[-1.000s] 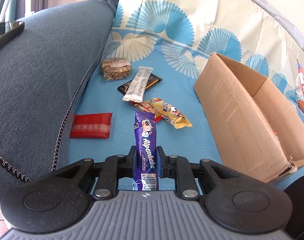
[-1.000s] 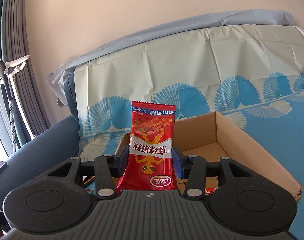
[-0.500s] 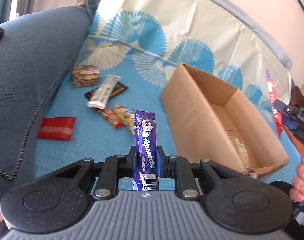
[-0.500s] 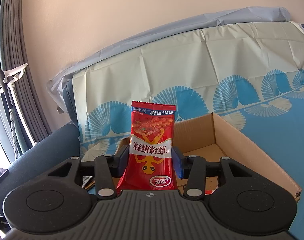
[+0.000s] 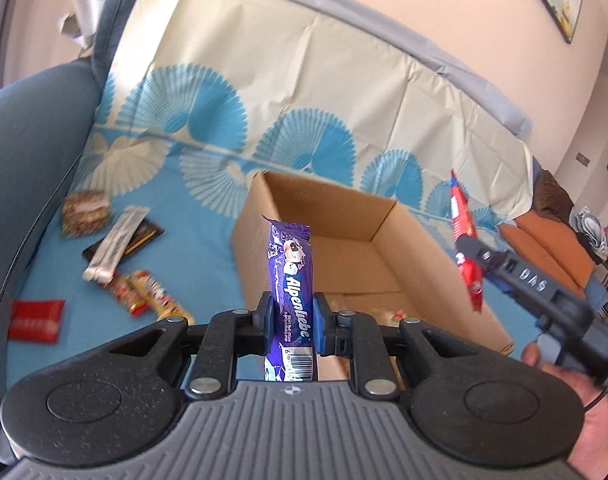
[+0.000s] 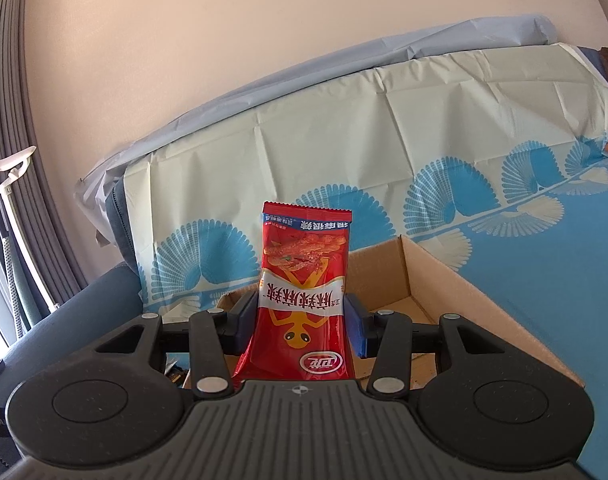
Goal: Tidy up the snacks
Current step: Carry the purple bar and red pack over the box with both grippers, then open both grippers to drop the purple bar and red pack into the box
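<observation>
Since the earlier frame the left gripper [image 5: 291, 322] has risen and swung toward the cardboard box [image 5: 384, 216], so the box opening now lies straight ahead of it and the loose snacks sit off to the left. Its jaws are narrow, clamped on a purple candy stick [image 5: 291, 280] whose long axis runs along the fingers, sealed end pointing away over the box's near wall. Right gripper [image 6: 301, 320], almost unmoved: jaws at middling width, pressed on both sides of a red snack packet [image 6: 304, 280] held upright, long axis vertical, crimped edge uppermost, print upside down, in front of the box [image 6: 456, 292]. From the left view the same packet [image 5: 466, 236] shows edge-on beside the box's right wall. On the blue patterned cover [image 5: 191, 216] lie a red wrapper [image 5: 35, 320], a white bar [image 5: 115, 244] across a dark packet [image 5: 143, 236], a grain bar [image 5: 85, 212] and two yellow-red sweets [image 5: 147, 296]
</observation>
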Demonstrator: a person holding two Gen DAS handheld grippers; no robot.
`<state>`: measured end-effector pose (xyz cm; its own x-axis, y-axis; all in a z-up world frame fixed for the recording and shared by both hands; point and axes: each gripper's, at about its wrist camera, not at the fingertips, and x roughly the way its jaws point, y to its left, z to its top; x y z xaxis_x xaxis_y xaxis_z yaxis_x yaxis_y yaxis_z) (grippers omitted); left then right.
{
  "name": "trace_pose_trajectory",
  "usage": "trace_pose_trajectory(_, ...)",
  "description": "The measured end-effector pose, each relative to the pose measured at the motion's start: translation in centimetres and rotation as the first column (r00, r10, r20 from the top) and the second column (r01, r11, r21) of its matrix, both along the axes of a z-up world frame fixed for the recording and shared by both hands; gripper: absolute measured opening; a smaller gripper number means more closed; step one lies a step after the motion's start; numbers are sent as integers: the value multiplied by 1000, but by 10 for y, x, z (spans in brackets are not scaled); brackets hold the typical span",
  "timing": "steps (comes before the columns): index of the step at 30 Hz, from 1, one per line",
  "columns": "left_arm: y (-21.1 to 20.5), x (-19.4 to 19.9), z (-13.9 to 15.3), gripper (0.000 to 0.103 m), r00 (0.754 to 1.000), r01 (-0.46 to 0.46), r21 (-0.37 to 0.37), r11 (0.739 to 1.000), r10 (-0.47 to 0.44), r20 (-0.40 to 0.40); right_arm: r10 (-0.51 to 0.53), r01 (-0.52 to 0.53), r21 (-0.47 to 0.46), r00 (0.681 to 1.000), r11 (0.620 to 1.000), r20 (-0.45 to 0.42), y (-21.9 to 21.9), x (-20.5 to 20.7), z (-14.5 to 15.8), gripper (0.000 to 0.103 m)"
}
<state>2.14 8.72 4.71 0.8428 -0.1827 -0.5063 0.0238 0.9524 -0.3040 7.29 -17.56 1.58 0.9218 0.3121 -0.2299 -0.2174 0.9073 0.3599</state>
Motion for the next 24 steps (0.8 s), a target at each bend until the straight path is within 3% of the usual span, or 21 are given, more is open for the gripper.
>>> trace_pose_trajectory(9, -38, 27, 36, 21, 997, 52, 7, 999, -52, 53, -103, 104, 26, 994, 994, -26, -10, 10, -4, 48)
trace_pose_trajectory(24, -88, 81, 41, 21, 992, 114, 25, 993, -115, 60, -110, 112, 32, 993, 993, -54, -11, 20, -7, 48)
